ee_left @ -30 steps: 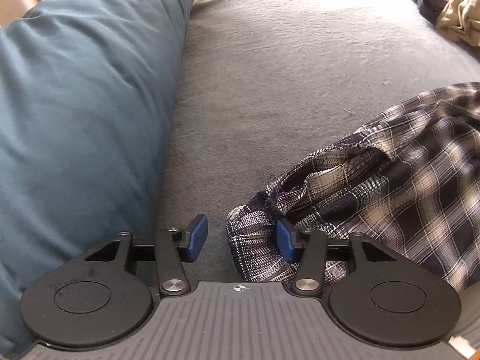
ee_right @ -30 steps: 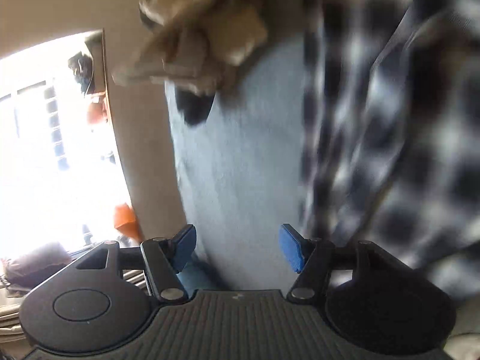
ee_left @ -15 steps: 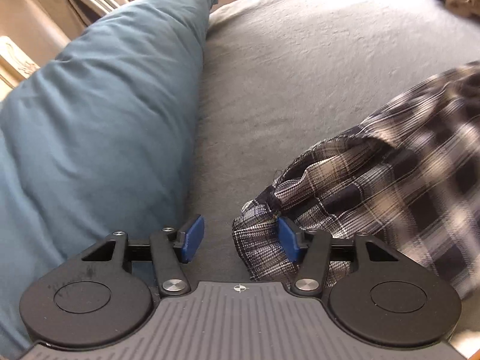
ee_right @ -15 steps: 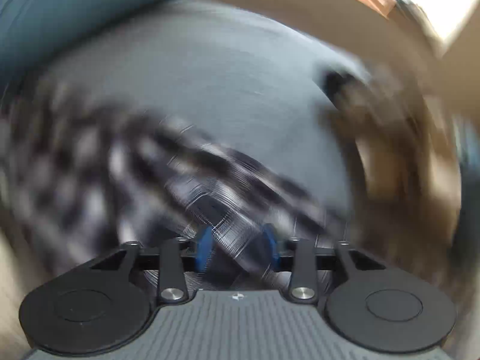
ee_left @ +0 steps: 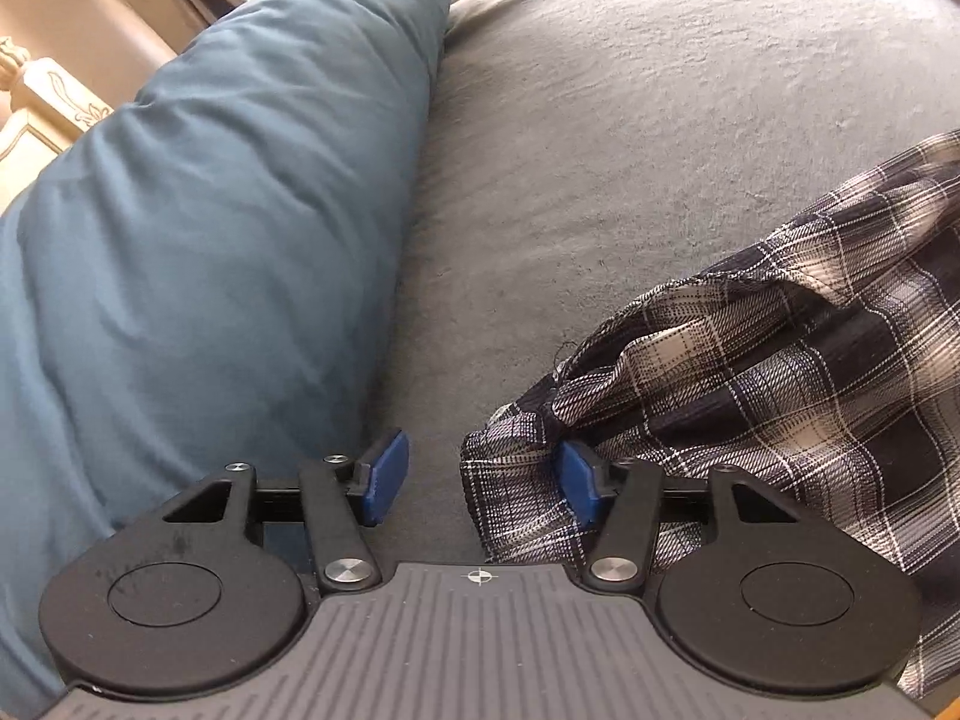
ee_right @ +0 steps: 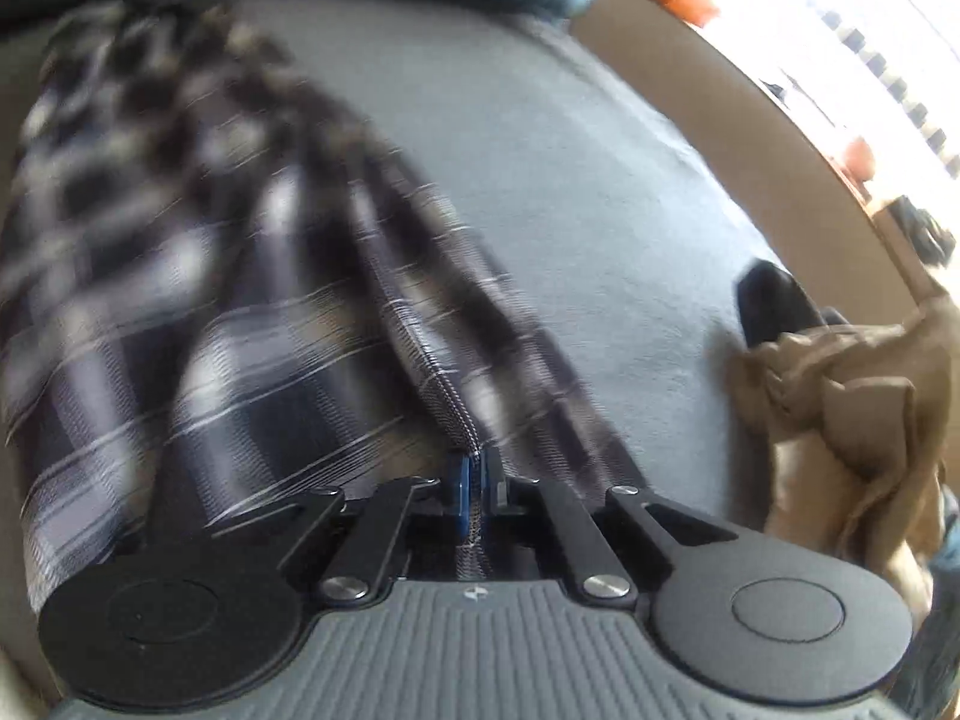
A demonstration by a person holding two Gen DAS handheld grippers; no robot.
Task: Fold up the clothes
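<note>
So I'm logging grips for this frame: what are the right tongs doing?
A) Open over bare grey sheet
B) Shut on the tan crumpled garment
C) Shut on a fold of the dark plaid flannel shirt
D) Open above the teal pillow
C: the right tongs have their blue pads pressed together on a ridge of the dark plaid flannel shirt, which runs away from them.

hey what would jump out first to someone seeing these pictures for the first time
The plaid shirt sprawled on the grey bed, its edge pinched in the shut right claw. Next, the big teal pillow along the left, beside the open left claw. A tan garment lies crumpled at the bed's right edge.
</note>
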